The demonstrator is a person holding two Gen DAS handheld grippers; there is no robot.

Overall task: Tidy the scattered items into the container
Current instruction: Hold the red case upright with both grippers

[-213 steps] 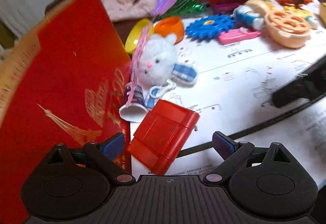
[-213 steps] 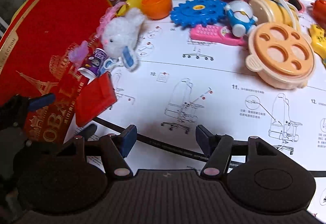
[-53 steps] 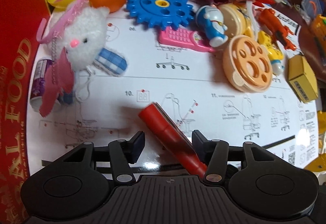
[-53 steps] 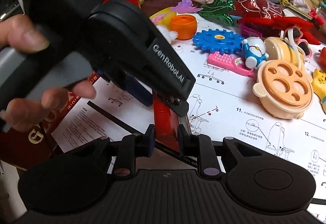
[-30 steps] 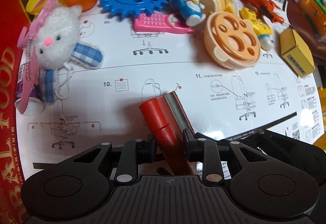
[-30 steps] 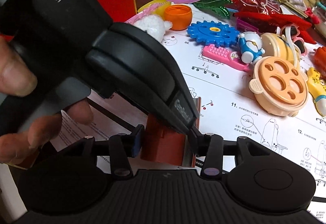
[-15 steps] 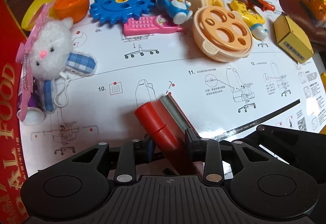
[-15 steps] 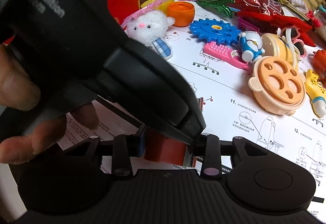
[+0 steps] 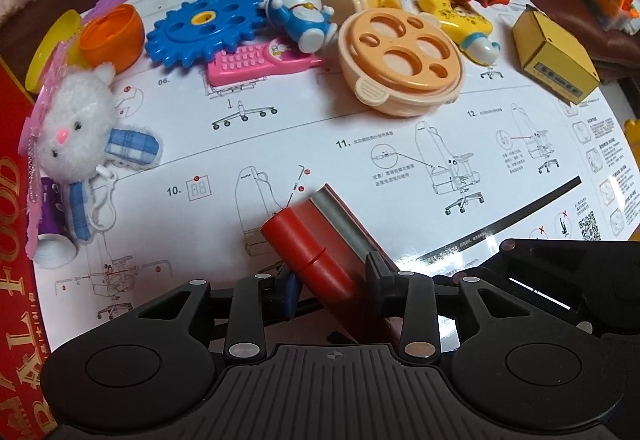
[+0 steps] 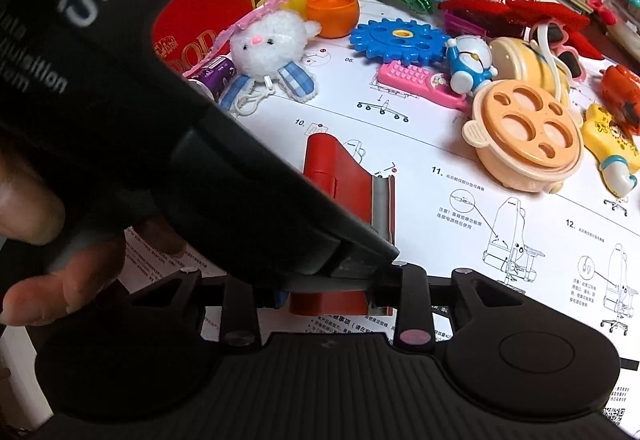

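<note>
Red case (image 9: 316,256), formerly lying flat, now between both hand-held grippers.

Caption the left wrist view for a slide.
Left gripper holding a red case above the toy-strewn instruction sheet.

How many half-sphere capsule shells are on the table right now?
2: the orange shell left of the blue gear, and the yellow shell just left of it. Clutter may hide others.

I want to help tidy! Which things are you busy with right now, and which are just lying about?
Busy with: red case, gripped by left gripper and right gripper; red box.

Lying about: bunny, blue gear, pink phone, orange cup, yellow box.
</note>
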